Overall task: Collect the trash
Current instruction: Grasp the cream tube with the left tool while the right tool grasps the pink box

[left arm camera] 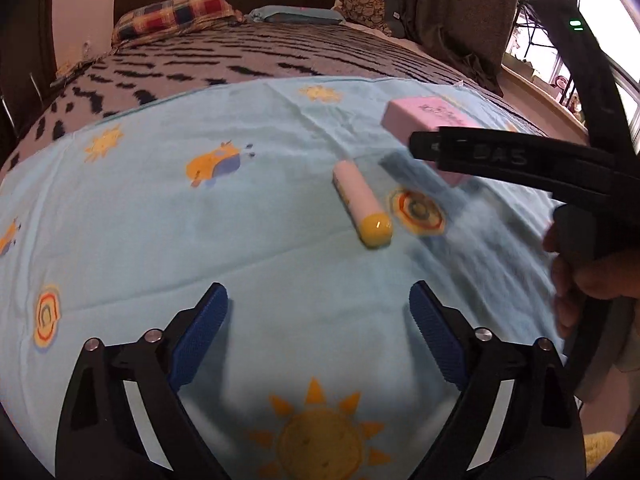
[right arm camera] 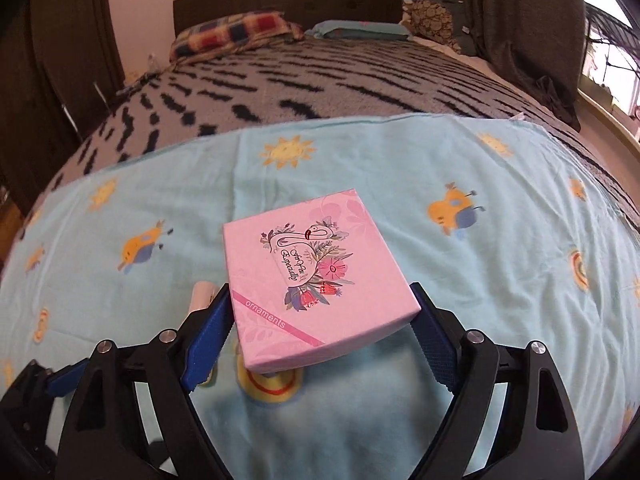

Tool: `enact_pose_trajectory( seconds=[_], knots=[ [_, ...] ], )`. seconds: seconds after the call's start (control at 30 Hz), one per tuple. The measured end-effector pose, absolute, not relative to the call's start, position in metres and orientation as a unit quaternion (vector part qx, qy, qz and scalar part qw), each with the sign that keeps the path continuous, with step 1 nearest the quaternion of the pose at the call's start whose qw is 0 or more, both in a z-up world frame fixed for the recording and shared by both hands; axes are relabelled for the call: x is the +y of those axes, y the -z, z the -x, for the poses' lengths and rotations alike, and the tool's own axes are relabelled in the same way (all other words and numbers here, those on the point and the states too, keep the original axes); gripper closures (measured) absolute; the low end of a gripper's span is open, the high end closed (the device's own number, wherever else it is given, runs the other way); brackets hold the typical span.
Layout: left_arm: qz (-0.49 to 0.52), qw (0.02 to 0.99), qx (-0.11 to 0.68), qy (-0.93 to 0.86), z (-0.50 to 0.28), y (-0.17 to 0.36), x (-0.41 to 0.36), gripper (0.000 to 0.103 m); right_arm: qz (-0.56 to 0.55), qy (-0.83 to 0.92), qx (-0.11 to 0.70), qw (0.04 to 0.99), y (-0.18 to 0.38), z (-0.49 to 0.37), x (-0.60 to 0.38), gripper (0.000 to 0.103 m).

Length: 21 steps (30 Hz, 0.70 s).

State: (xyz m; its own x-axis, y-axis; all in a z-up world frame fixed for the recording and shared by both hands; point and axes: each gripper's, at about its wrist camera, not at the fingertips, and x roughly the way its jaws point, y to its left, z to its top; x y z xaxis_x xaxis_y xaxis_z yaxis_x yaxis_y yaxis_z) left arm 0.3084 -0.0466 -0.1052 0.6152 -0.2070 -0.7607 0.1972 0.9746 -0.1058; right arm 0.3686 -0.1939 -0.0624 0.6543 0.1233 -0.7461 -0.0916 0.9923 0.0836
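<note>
Right tool (right arm camera: pixel 320 322) grips pink "ornaments" box (right arm camera: pixel 308 272).

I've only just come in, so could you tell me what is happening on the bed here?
A person is working over a light blue printed cloth spread on the bed, with a gripper in each hand. The right gripper has its blue pads on either side of a pink box marked "ornaments", which looks lifted off the cloth. The left gripper is open and holds nothing; it points toward a white tube with a yellow cap lying on the cloth ahead of it.
</note>
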Motion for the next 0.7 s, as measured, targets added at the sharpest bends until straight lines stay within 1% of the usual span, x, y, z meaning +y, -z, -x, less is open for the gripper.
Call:
enact_pose_trajectory(
  seconds=[0.03,0.1,0.13,0.23,0.27,0.3,0.37,0.43,0.5,0.7],
  knots=[
    [0.002,0.9,0.421,0.111,-0.313,0.104,-0.051,0.019,-0.022,-0.058,0.409,0.91,0.059,-0.368,-0.198,0.018],
    [0.003,0.901,0.419,0.11,-0.324,0.102,-0.06,0.027,-0.028,-0.053,0.403,0.913,0.052,-0.363,-0.21,0.018],
    [0.005,0.901,0.421,0.11,-0.328,0.102,-0.062,0.03,-0.034,-0.051,0.401,0.914,0.049,-0.36,-0.217,0.018],
    [0.007,0.896,0.429,0.112,-0.345,0.106,-0.071,0.045,-0.049,-0.048,0.399,0.914,0.045,-0.354,-0.236,0.018],
    [0.008,0.895,0.432,0.113,-0.35,0.108,-0.073,0.054,-0.052,-0.048,0.398,0.914,0.045,-0.351,-0.241,0.018],
    [0.01,0.893,0.435,0.115,-0.355,0.11,-0.075,0.059,-0.052,-0.048,0.399,0.914,0.045,-0.349,-0.245,0.018],
    [0.009,0.894,0.435,0.111,-0.36,0.113,-0.078,0.061,-0.054,-0.047,0.4,0.914,0.046,-0.346,-0.252,0.018],
    [0.001,0.895,0.433,0.107,-0.365,0.114,-0.082,0.067,-0.057,-0.048,0.401,0.913,0.048,-0.342,-0.256,0.018],
    [-0.006,0.895,0.433,0.107,-0.368,0.113,-0.084,0.08,-0.061,-0.051,0.402,0.912,0.05,-0.337,-0.258,0.018],
    [-0.033,0.897,0.428,0.105,-0.355,0.11,-0.081,0.081,-0.063,-0.067,0.393,0.915,0.044,-0.313,-0.259,0.018]
  ],
)
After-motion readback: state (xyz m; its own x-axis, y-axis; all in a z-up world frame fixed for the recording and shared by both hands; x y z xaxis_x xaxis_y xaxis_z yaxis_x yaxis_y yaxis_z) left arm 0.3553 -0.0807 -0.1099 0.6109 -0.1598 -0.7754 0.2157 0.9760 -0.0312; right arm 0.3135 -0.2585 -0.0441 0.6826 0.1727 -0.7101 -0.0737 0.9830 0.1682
